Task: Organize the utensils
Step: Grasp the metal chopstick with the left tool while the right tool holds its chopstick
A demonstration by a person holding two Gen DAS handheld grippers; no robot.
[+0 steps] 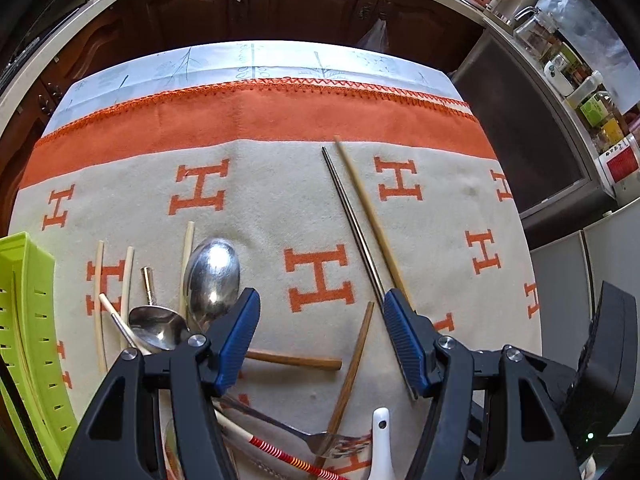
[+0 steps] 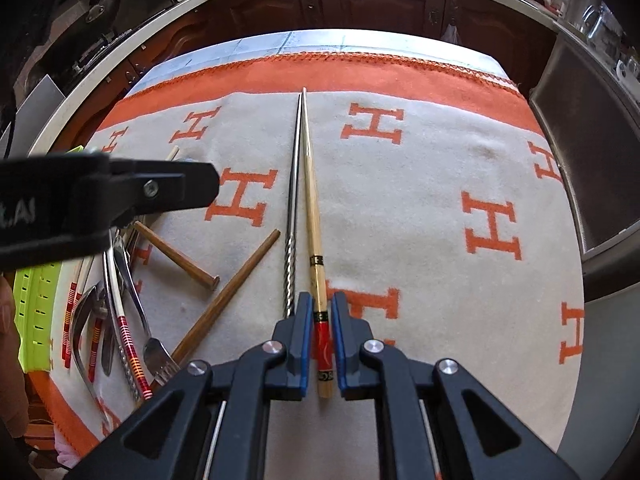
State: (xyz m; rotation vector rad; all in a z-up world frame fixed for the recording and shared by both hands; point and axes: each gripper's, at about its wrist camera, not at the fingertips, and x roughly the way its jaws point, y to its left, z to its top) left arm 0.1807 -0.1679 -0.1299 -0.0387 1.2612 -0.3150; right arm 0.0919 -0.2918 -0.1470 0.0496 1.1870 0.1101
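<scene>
Left claw: we see it spread wide with nothing between its blue pads; it hangs over the blanket amid the utensils; in the right wrist view its black body carries white letters, of which we read only "t.AI" at the edge.
Right claw: we see the pads close on either side of the red end of the bamboo chopstick; small gaps show between pads and stick, so we cannot tell if it grips.
Bamboo chopstick: lies on the blanket pointing away; a black band with gold marks sits above the red part; we cannot read them.
Steel chopstick: just left of the bamboo one, tips nearly meeting, its near end twisted.
Brown chopsticks: two, on the blanket left of the pair, angled to each other and apart.
Spoons: two steel ones by the left claw's left pad, among pale chopsticks.
Fork: near the bottom edge, beside a white spoon and red-striped handles.
Tray: green, slotted, at the blanket's left edge.
Blanket: cream with orange "H" letters and an orange border; it covers the tabletop.
</scene>
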